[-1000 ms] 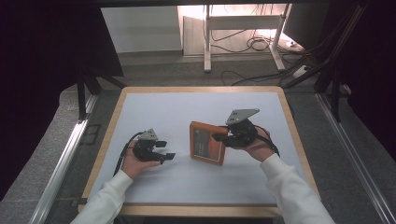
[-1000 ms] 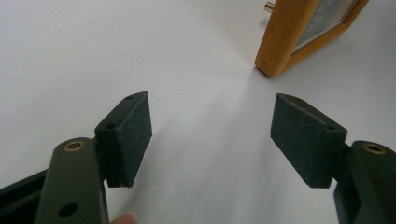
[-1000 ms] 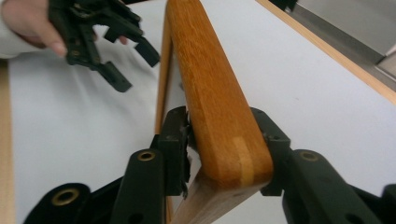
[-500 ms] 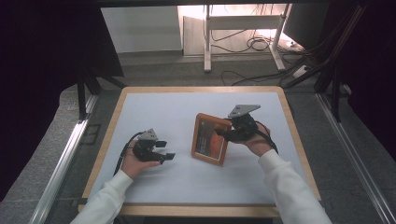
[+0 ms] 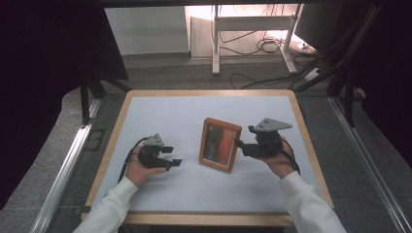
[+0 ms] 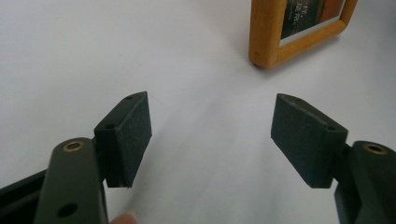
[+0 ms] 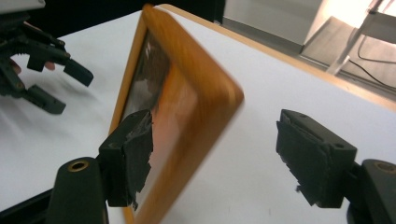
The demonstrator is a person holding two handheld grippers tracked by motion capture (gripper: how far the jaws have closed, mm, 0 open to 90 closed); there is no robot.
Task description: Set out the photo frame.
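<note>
A wooden picture frame (image 5: 219, 144) with a dark and orange picture sits near the middle of the white table, turned slightly askew. My right gripper (image 5: 241, 145) is at the frame's right edge. In the right gripper view the frame (image 7: 187, 93) is blurred and tilted between the spread pads (image 7: 130, 154), and the far pad stands clear of it. These jaws have just been opening, with the frame's edge between them. My left gripper (image 5: 172, 156) rests left of the frame, open and empty (image 6: 212, 135). A corner of the frame (image 6: 303, 39) lies ahead of it.
The white tabletop has a wooden rim (image 5: 204, 93). Dark floor, cables and a white stand's legs (image 5: 216, 43) lie beyond the far edge. A metal rail (image 5: 68, 160) runs along the left side. The left gripper (image 7: 42, 70) appears at upper left in the right gripper view.
The frame has turned a little clockwise. My right gripper's jaws have widened off the frame and the hand has shifted right. The left hand has stayed put.
</note>
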